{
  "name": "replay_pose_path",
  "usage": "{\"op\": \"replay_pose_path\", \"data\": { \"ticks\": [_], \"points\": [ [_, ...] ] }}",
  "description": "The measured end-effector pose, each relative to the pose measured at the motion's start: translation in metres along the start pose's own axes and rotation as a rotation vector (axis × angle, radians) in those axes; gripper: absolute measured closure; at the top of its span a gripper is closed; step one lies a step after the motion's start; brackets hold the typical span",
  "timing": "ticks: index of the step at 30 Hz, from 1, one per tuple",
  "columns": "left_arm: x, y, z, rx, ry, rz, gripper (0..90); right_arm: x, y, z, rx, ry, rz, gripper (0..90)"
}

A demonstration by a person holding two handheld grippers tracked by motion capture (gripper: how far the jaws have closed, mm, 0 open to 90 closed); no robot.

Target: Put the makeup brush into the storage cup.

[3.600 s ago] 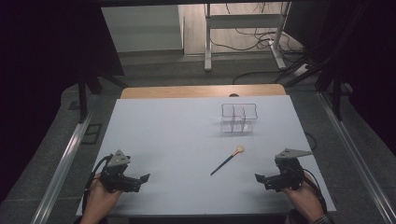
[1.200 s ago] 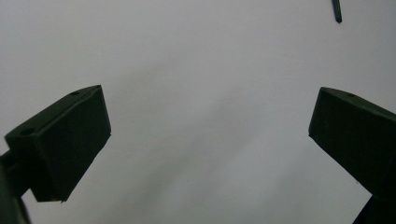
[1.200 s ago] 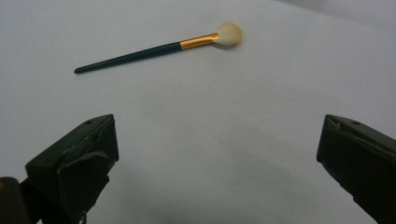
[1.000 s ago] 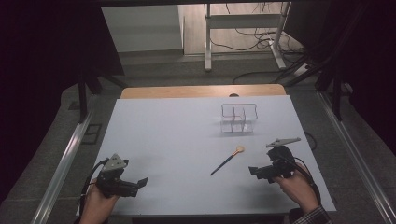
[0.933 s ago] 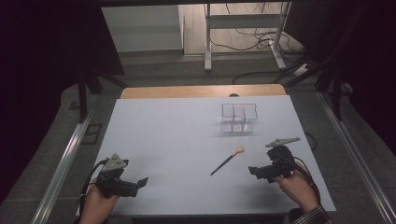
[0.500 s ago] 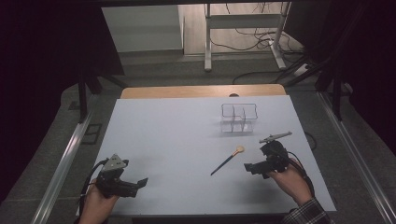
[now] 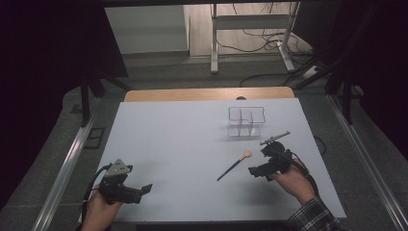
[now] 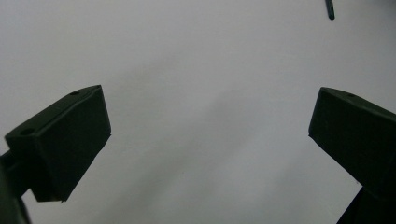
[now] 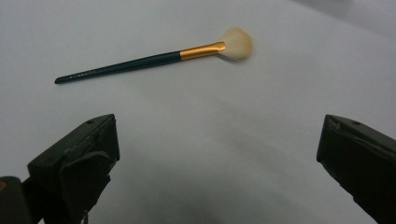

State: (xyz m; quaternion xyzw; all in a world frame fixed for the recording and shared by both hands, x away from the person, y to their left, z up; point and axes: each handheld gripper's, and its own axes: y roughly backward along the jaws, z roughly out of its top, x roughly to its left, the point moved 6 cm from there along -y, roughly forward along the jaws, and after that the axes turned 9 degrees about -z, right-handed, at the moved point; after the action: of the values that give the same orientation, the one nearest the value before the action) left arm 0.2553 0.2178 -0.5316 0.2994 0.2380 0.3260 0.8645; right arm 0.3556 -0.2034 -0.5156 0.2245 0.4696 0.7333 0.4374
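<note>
A makeup brush [image 7: 234,165] with a dark handle, gold ferrule and pale bristles lies flat on the white table [image 7: 183,144], right of centre. My right gripper [image 7: 256,170] is open just right of the brush, its jaws pointing at it. In the right gripper view the brush [image 9: 154,58] lies a little ahead of the wide-apart jaws of my right gripper [image 9: 219,149], untouched. My left gripper [image 7: 142,189] rests open at the near left of the table. In the left gripper view my left gripper [image 8: 210,126] holds nothing, and the brush handle's tip [image 8: 329,8] shows far ahead.
A clear divided organiser [image 7: 246,121] stands on the table behind the brush, toward the far right. A wooden strip [image 7: 207,94] borders the table's far edge. Metal rails [image 7: 65,166] run along both sides of the table.
My right gripper has moved forward and left, closing in on the brush. The left gripper has stayed near the front left. The brush has not moved.
</note>
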Motion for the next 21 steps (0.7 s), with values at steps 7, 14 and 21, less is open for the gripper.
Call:
{"op": "replay_pose_path", "data": {
  "ticks": [7, 14, 21],
  "points": [
    [0.001, 0.0, 0.0, 0.002, 0.0, -0.002, 0.0, 0.005, -0.005, 0.006, 0.032, 0.003, 0.002, 0.0],
    [0.0, -0.001, 0.0, 0.004, 0.001, -0.004, 0.0, 0.01, -0.011, 0.009, 0.055, -0.01, 0.01, 0.0],
    [0.001, -0.002, 0.0, 0.006, 0.0, -0.005, 0.0, 0.019, -0.016, 0.017, 0.07, 0.0, 0.02, 0.0]
  ]
}}
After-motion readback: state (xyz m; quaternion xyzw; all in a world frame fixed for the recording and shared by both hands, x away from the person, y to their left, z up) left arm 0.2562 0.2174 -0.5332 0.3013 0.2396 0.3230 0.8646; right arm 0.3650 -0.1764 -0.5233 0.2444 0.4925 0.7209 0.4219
